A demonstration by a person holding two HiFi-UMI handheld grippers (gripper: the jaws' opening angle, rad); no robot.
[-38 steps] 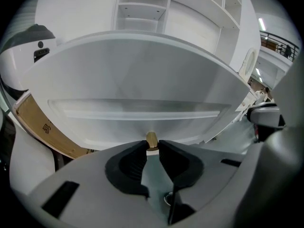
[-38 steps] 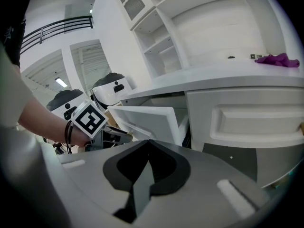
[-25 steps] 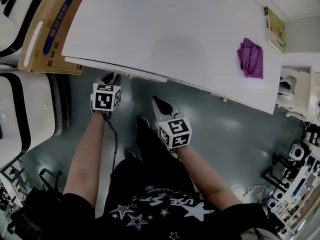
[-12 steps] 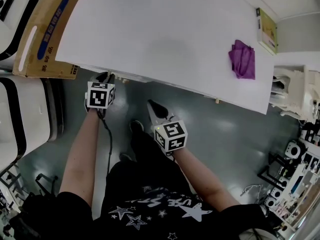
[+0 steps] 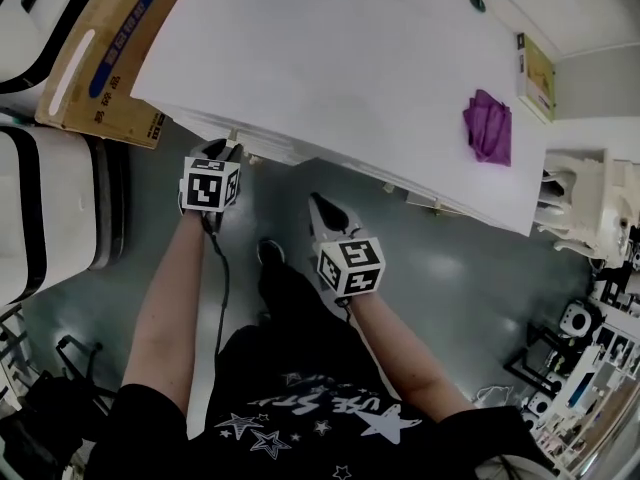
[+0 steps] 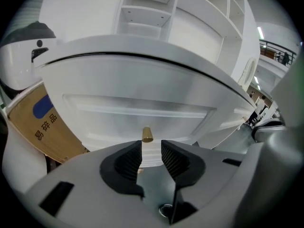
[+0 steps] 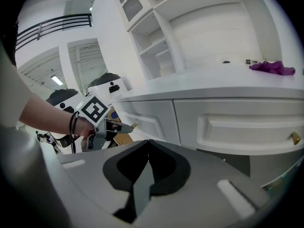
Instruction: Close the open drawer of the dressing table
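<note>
1. The drawer (image 5: 268,150) shows in the head view as a narrow white strip under the front edge of the dressing table (image 5: 330,68), toward that edge's left end. From this view I cannot tell how far out it stands.
2. Two grippers show in the same view, each carrying one marker cube. The left gripper (image 5: 225,148) has its tips right at the drawer strip. The right gripper (image 5: 317,204) hangs over the grey floor, near the table edge and apart from it.
3. One purple cloth (image 5: 488,126) lies crumpled on the table top toward its right end. One cardboard box (image 5: 100,53) leans beside the table's left end.
4. In the left gripper view, the drawer's panelled white front fills the middle of the picture, below the curved edge of the table top. One brass knob (image 6: 147,134) juts from the front.
5. In that view the left gripper's two ribbed jaws have just been opening and stand released. The knob sits just beyond their tips, in line with the gap, and neither pad presses on it. The cardboard box is at the left, and white shelves (image 6: 152,13) rise behind the table.
6. In the right gripper view the right gripper's two jaws are clenched tip to tip with nothing between them.
7. That view shows two drawer fronts side by side. The left gripper is at the far one. The second drawer (image 7: 247,127) is nearer and bears a second knob (image 7: 295,137). The cloth rests on the top above it.
</note>
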